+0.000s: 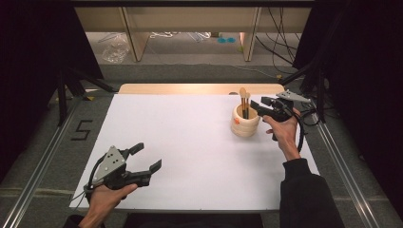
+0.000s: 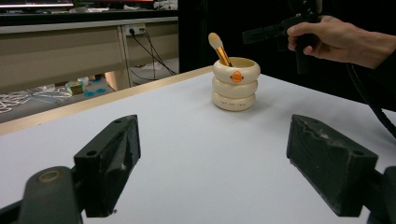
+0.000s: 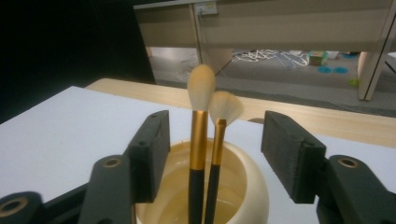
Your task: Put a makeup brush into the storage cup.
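Brushes (image 3: 204,135), two of them, stand upright inside the cream holder (image 1: 245,121). Right hand-held gripper (image 1: 260,104) hovers just above that holder, jaws apart around the brushes without pressing them. Left hand-held gripper (image 1: 145,157) sits well away from the holder, jaws wide apart.

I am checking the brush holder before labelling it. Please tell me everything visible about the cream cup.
The cream cup looks like three stacked glossy rings, perhaps ceramic, with an orange mark and small lettering on its side. It stands upright on the white table sheet, toward the far right. Two gold-and-black makeup brushes stand inside, bristles up. Nothing grips it.
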